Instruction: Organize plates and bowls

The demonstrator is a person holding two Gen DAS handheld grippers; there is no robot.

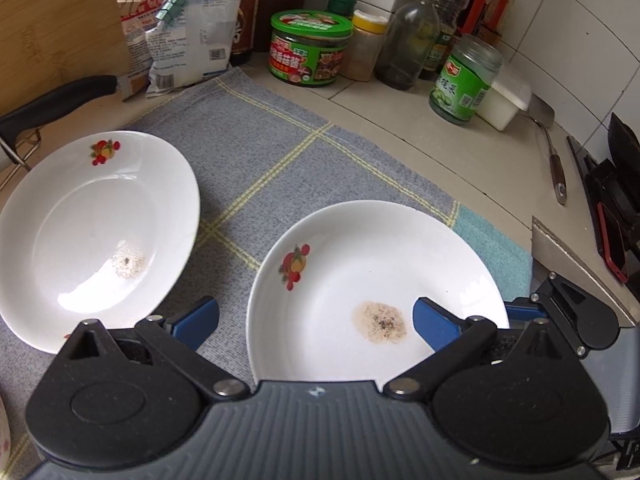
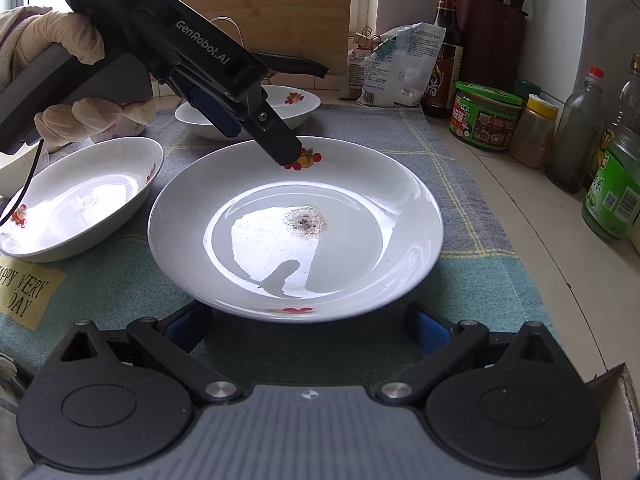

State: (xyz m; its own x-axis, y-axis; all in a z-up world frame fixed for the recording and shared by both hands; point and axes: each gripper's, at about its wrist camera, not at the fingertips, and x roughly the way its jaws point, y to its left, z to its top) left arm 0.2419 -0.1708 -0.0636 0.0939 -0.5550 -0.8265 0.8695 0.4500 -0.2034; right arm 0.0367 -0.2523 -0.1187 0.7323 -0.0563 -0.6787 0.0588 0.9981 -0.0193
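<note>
A white plate (image 2: 296, 236) with a fruit print and a speckled stain lies on the checked cloth; it also shows in the left wrist view (image 1: 368, 280). A second white dish (image 1: 96, 232) lies to its left, also seen in the right wrist view (image 2: 76, 196). A third dish (image 2: 300, 108) sits further back. My left gripper (image 1: 316, 320) is open, its right finger over the near plate; in the right wrist view it (image 2: 260, 128) hovers over the plate's far rim. My right gripper (image 2: 308, 328) is open and empty at the plate's near edge.
Jars and bottles (image 1: 308, 48) line the tiled back wall, with a green-labelled jar (image 1: 464, 80) and a white box beside it. A flour bag (image 1: 188, 28) and a black pan handle (image 1: 52, 100) are at the back left. A spatula (image 1: 554, 152) and the stove edge are at the right.
</note>
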